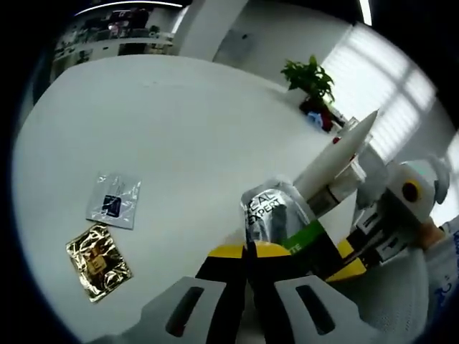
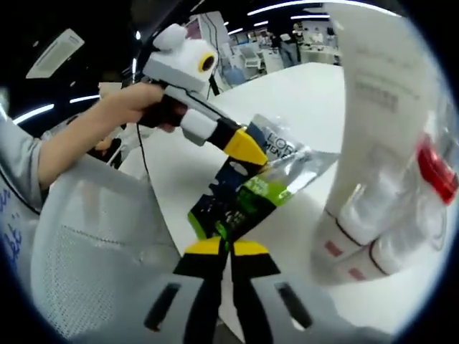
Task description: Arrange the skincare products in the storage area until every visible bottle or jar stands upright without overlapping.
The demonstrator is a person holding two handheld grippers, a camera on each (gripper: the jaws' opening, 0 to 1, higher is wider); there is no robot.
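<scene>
A silver sachet (image 1: 276, 208) with a green and black printed end is held up over the white table (image 1: 179, 122). My left gripper (image 1: 247, 251) is shut on its silver end. The right gripper (image 1: 344, 254) comes in from the right and pinches the green end. In the right gripper view, my right gripper (image 2: 229, 247) is shut on the sachet's (image 2: 247, 197) green and black end, and the left gripper (image 2: 251, 150), held by a hand, clamps the silver end. White tubes (image 2: 380, 143) with red marks stand close on the right. A white tube (image 1: 337, 154) rises behind the sachet.
A gold sachet (image 1: 97, 261) and a clear silver sachet (image 1: 113, 201) lie flat on the table at the left. A potted plant (image 1: 312, 79) stands at the far edge. A white mesh surface (image 2: 93, 236) lies below the person's arm.
</scene>
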